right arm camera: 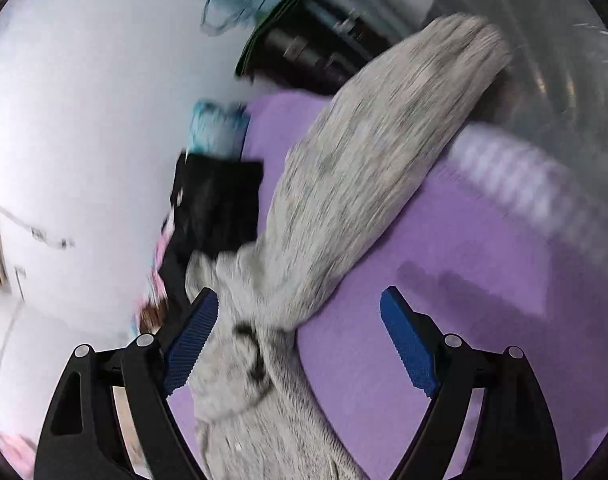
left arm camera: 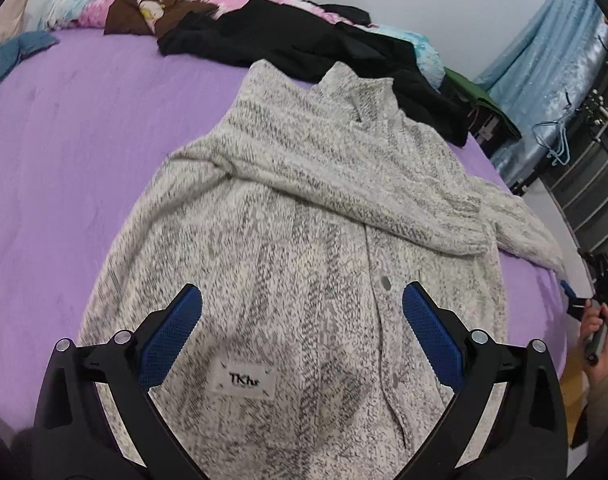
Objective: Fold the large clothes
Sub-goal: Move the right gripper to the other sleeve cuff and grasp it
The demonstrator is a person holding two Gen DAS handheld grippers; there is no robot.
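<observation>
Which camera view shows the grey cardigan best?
The left wrist view: the grey cardigan lies sharp and nearly whole on the purple bed sheet, one sleeve folded across its front, label and buttons visible. The right wrist view shows only a blurred sleeve and part of the body.

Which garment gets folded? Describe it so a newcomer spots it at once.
Start at the purple bed. The grey-and-white speckled knit cardigan lies spread flat across its middle, one sleeve folded over the body and a white label sewn near the hem. Unlike the black clothes and brown garment heaped at the far edge, it is light, flecked and laid out alone.
</observation>
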